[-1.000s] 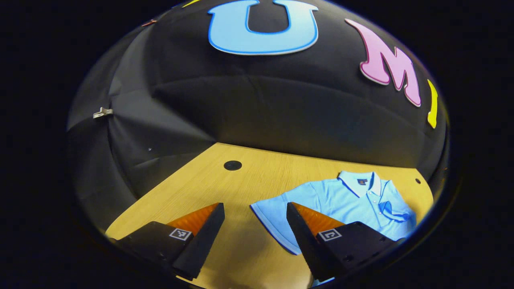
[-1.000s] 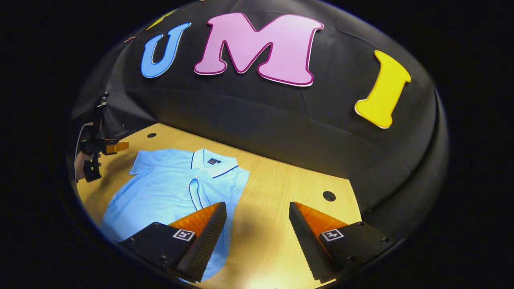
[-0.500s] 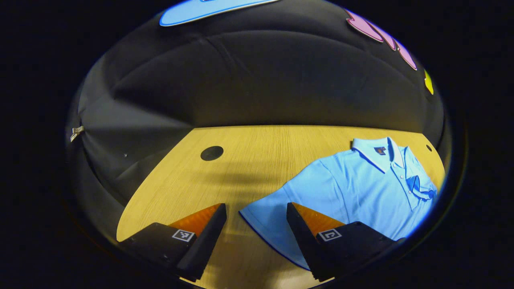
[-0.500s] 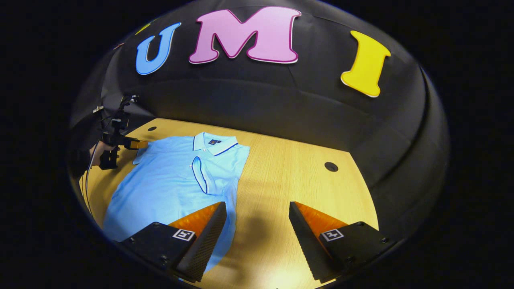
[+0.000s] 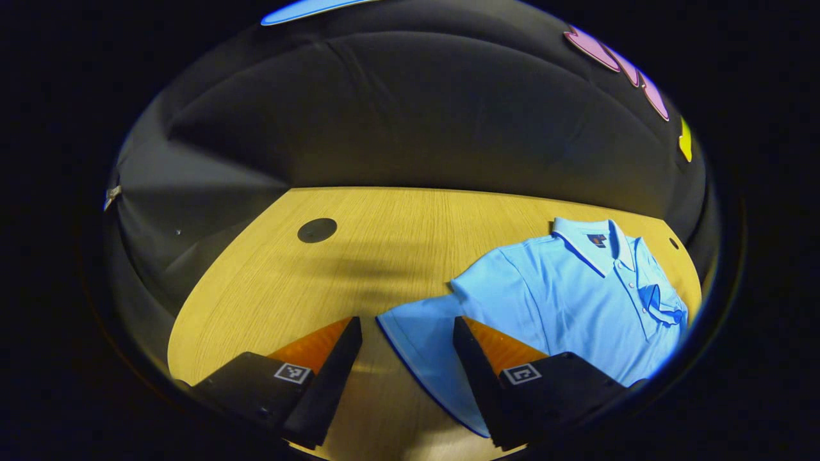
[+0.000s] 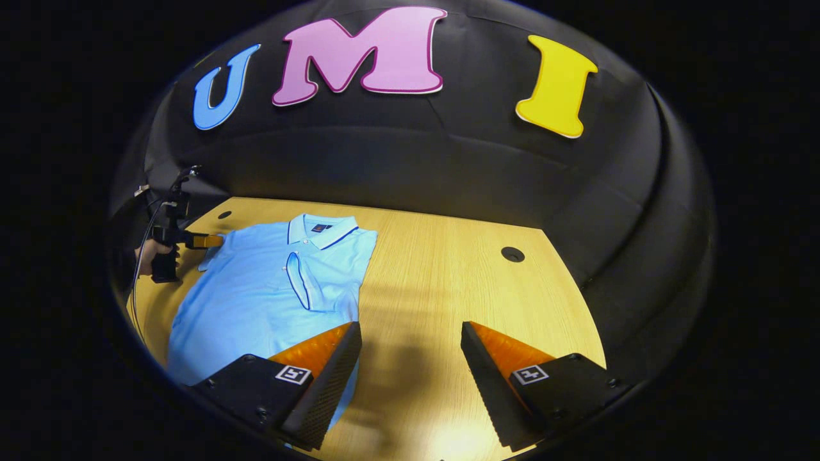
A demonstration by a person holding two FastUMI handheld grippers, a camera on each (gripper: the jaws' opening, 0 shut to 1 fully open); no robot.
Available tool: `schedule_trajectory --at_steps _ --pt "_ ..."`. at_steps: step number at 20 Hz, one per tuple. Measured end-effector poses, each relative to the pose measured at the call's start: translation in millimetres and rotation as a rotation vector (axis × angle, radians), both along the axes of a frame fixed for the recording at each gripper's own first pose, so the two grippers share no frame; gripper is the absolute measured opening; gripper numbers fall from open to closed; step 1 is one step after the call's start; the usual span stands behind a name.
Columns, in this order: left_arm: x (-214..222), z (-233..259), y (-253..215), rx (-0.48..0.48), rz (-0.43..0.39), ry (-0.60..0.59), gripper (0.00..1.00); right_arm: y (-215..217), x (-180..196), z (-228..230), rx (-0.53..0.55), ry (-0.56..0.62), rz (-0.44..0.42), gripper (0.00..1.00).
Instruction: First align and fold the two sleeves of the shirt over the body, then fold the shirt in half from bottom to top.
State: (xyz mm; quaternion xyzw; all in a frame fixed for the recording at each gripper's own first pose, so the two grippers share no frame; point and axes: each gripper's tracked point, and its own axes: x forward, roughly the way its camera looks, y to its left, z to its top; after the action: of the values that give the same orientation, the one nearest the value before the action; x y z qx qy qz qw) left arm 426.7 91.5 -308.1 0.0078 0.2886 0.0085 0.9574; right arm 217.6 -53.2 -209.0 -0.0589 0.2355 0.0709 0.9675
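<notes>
Wooden surface (image 6: 448,282) carries the shirt (image 6: 269,288). My left tool (image 5: 405,358) gapes astride its spread sleeve (image 5: 423,333); right tool (image 6: 410,365), released, views the folded sleeve (image 6: 301,288).

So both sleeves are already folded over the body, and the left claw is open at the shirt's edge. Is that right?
Not quite. One sleeve is folded over the body of the shirt; the other sleeve lies spread flat on the table, as the left gripper view shows. The rest holds: the left claw is open, with that sleeve's edge between its fingers.
</notes>
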Motion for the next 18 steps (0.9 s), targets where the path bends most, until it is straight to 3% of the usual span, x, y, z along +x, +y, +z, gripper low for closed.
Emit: schedule_trajectory --at_steps 2,7,8,12,14,18 --pt "0.6 -0.1 -5.6 -0.016 -0.026 -0.004 0.62 1.1 -2.7 -2.3 0.028 0.003 -0.013 0.98" --pt "4.2 1.6 -14.5 -0.042 -0.016 -0.031 0.11 10.0 -12.9 -15.9 0.014 0.024 0.027 0.98" --pt "4.3 2.9 -14.6 -0.047 -0.006 -0.035 0.07 11.4 -13.0 -16.5 0.018 0.024 0.034 0.98" --pt "1.4 5.1 -14.4 -0.003 0.033 -0.035 0.06 12.6 -12.1 -17.6 0.046 0.024 0.025 0.98" --pt "-0.2 17.2 -19.7 0.064 0.012 -0.04 0.06 13.0 -11.0 -19.1 0.062 0.028 0.019 0.98" --pt "-2.2 49.6 -54.8 0.103 -0.033 -0.084 0.06 12.4 -9.7 -13.8 0.086 0.017 0.014 0.98"
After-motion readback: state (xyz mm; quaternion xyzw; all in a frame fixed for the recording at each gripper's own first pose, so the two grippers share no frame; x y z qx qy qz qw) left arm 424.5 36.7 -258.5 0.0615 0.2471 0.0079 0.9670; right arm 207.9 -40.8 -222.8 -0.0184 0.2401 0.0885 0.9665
